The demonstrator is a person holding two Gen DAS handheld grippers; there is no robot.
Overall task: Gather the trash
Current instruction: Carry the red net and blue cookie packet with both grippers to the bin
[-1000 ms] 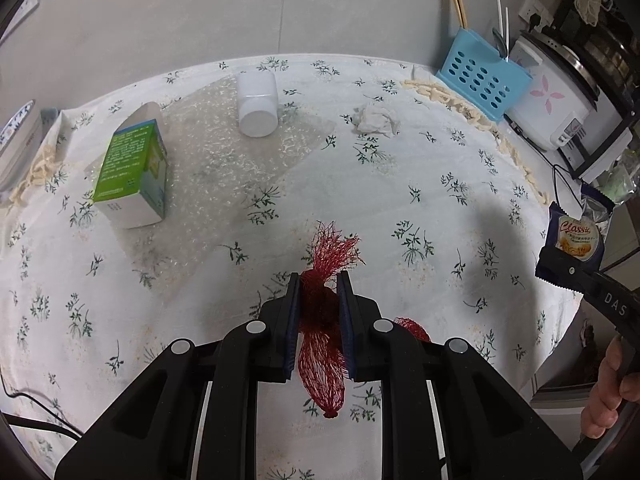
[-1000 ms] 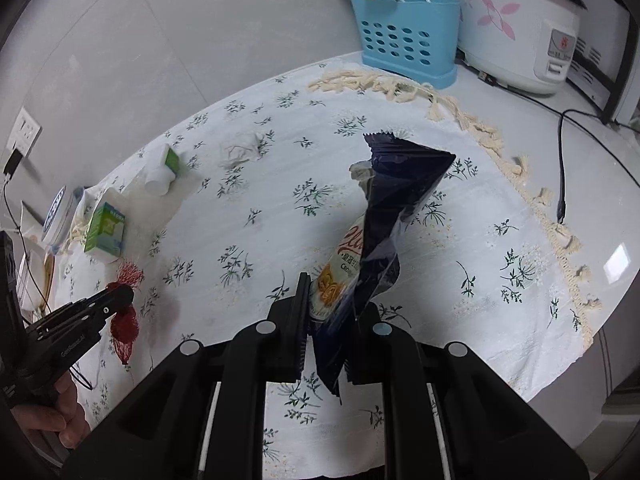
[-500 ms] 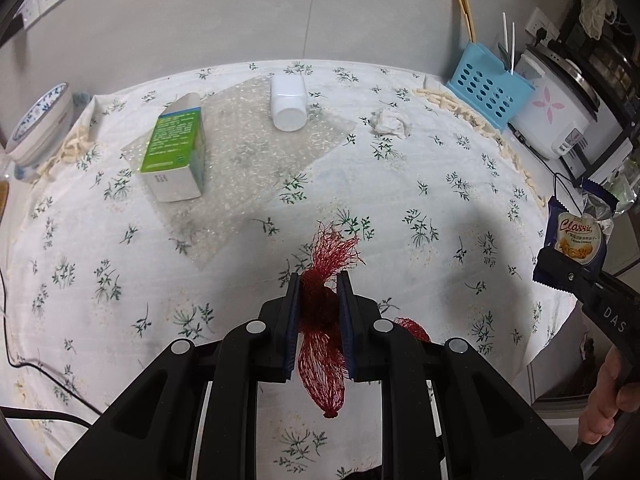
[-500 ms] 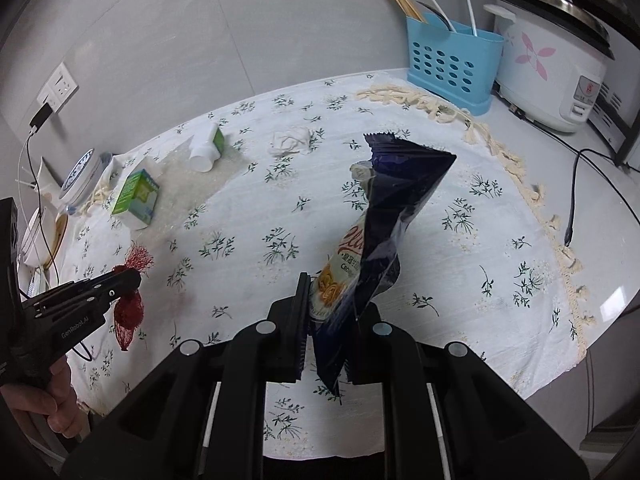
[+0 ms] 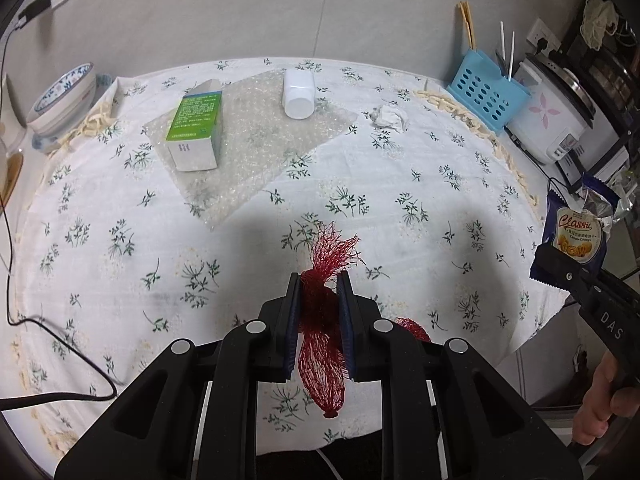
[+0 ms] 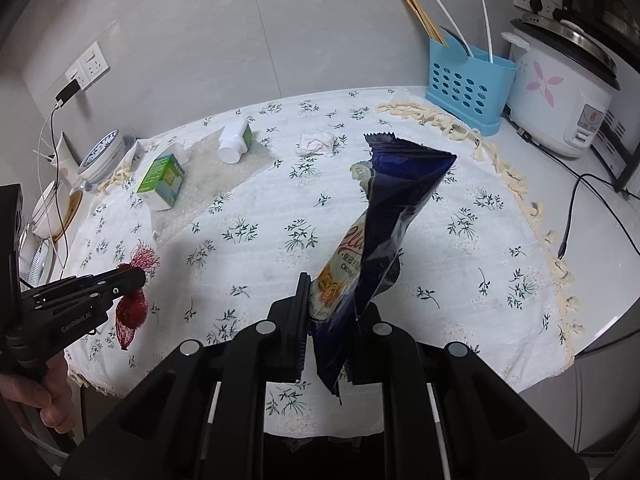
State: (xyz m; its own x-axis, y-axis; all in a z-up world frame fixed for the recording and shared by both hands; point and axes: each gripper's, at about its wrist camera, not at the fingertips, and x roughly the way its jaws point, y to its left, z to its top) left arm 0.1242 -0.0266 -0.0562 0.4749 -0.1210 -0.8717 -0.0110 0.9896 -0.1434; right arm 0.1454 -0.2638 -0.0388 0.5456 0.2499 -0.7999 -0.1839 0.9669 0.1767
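My left gripper (image 5: 319,292) has its fingers pinching the red mesh bag (image 5: 325,344), and my right gripper (image 6: 334,300) has its fingers pressed together on the blue snack wrapper (image 6: 384,216). Compared with a second ago both have lifted and drawn back from the counter (image 5: 400,208), so more of the cloth shows and both pieces hang clear above it. I judge these two are collected and need a bin, which I cannot see. Farther out lie the green carton (image 5: 196,132) at eleven o'clock, the white bottle (image 5: 298,94) at twelve on the bubble wrap (image 5: 260,152), and the crumpled tissue (image 5: 388,118) at one.
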